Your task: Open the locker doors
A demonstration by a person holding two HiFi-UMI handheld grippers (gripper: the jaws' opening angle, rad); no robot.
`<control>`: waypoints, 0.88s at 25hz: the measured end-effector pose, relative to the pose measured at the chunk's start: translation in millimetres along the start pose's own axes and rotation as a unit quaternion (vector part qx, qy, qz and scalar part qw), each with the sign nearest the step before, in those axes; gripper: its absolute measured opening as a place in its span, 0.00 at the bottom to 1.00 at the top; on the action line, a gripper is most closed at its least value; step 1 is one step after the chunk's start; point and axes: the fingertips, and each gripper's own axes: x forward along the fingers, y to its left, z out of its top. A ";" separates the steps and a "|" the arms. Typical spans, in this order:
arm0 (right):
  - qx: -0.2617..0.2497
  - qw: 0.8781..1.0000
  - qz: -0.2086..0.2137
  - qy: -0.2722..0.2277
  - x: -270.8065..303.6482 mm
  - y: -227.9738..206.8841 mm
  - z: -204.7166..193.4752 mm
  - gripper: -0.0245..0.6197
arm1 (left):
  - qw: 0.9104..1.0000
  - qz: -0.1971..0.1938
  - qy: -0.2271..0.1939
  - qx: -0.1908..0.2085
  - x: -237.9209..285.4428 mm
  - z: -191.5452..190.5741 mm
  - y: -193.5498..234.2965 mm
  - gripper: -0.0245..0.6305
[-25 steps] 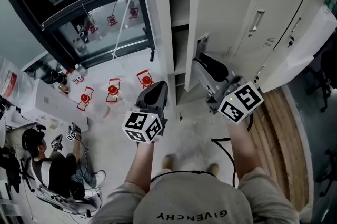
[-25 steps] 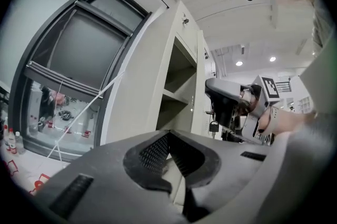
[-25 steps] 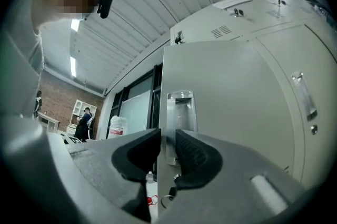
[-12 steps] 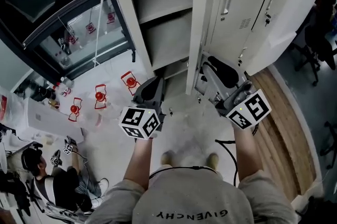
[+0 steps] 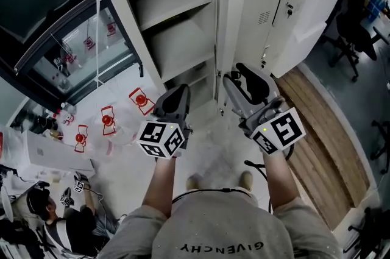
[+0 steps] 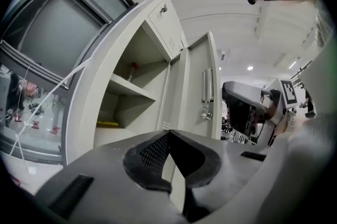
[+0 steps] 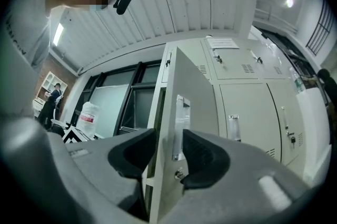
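1. Locker door (image 5: pixel 234 8) of pale grey metal, with a chrome handle (image 7: pixel 180 117), stands swung out edge-on from the white shelved locker (image 5: pixel 177 14), just ahead of both grippers.
2. Right gripper (image 5: pixel 233 74): its fingers (image 7: pixel 202 154) have just been opening and stand wide. The door's edge shows through the gap, and neither pad presses on it.
3. Left gripper (image 5: pixel 175 96): its fingers (image 6: pixel 147 157) meet tip to tip on nothing, pointing at the open shelves (image 6: pixel 129 91).

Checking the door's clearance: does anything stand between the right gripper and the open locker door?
Nothing visible. The right gripper has just opened its fingers; the open locker door stands in their gap, ungripped.
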 end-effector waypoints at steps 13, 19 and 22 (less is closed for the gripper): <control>-0.005 0.998 -0.057 0.008 -8.5 -18.4 -10.8 0.28 | 1.000 -0.009 0.004 0.000 8.3 -3.0 8.9 0.04; 0.001 0.998 -0.066 0.002 -27.1 -32.9 -7.7 0.24 | 1.000 -0.007 0.008 -0.004 14.9 -7.8 5.4 0.04; 0.012 0.997 -0.075 -0.003 -40.2 -49.3 -5.9 0.19 | 1.000 0.003 0.009 -0.008 20.2 -10.1 3.2 0.04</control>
